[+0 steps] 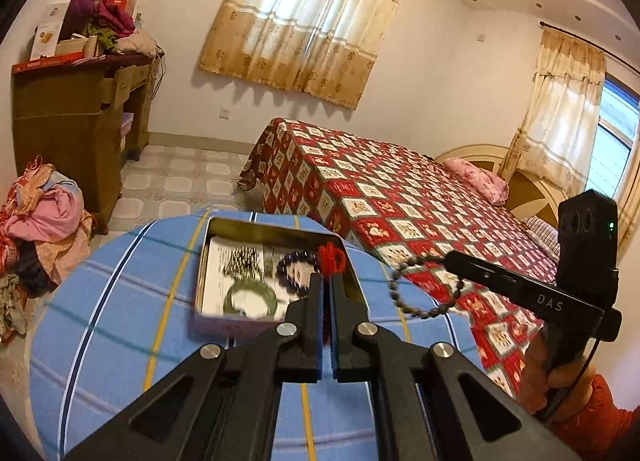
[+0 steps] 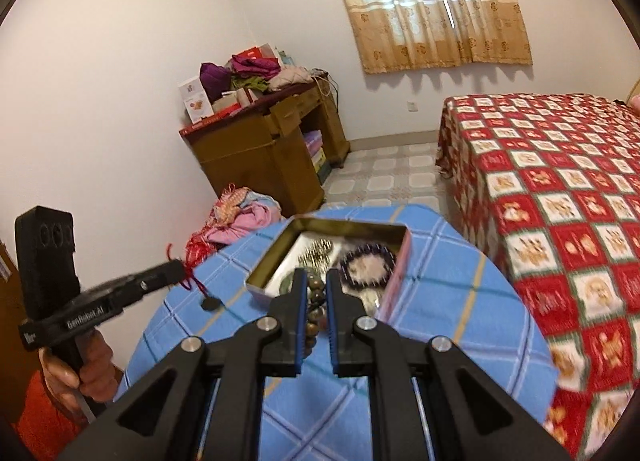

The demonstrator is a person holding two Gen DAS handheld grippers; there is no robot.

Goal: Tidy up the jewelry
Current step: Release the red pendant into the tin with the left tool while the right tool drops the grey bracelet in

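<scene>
The left gripper (image 1: 326,281) is clamped on one red cord (image 1: 331,257); the right gripper (image 2: 316,281) on one brown bead bracelet (image 2: 316,301) (three more pieces lie in one tin (image 2: 394,273)).

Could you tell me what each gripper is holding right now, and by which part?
The left gripper pinches a red cord partway along it. The right gripper holds a brown bead bracelet by one side of its loop.

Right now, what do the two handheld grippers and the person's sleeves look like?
Both are black plastic with silver pivot bolts and blue-edged fingers. The right gripper reads "DAS", with a green light and thin cable; the left gripper reads "GenRobot.AI". Both sleeves are orange-red.
</scene>
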